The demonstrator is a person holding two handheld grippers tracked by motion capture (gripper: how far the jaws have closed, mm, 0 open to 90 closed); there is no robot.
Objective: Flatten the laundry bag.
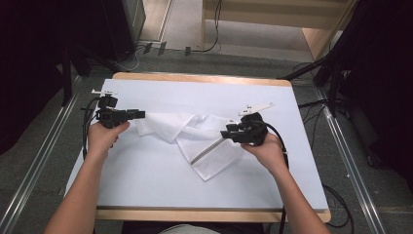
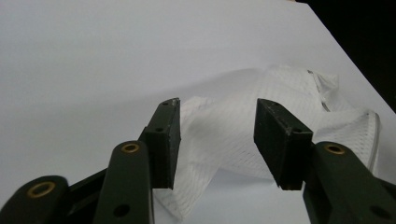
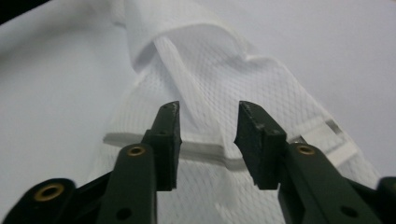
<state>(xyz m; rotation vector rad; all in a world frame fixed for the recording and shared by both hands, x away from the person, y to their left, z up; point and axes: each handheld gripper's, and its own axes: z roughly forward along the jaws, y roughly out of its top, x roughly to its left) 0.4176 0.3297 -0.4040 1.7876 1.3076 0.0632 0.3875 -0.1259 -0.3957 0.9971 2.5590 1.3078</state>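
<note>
Two tongs are in my hands over the white tabletop (image 1: 146, 195), and both stand apart with nothing pinched between their pads. I see the left tongs (image 1: 141, 115) at the left side of the tabletop, level and pointing right toward the left end of the white mesh cloth (image 1: 195, 136); in the left gripper view their jaws are spread wide, the left tongs (image 2: 217, 140) framing the cloth (image 2: 280, 112), whose near corner lies under and beyond the pads without being pressed. I see the right tongs (image 1: 226, 132) right of centre, pointing left and hanging over the right part of the cloth; in the right gripper view the right tongs (image 3: 208, 140) are open by a moderate gap, and the cloth (image 3: 210, 70) lies below and beyond them, a flat white hem band (image 3: 201, 154) running across behind the pads. I cannot tell whether either pair grazes the fabric. The cloth sits at the middle of the tabletop, crumpled and partly folded: a twisted strip runs from the left tongs toward centre, and a broader folded flap spreads toward the near side, its corner pointing at me. My left hand (image 1: 104, 139) and right hand (image 1: 268, 151) each grip a handle from the near side.
</note>
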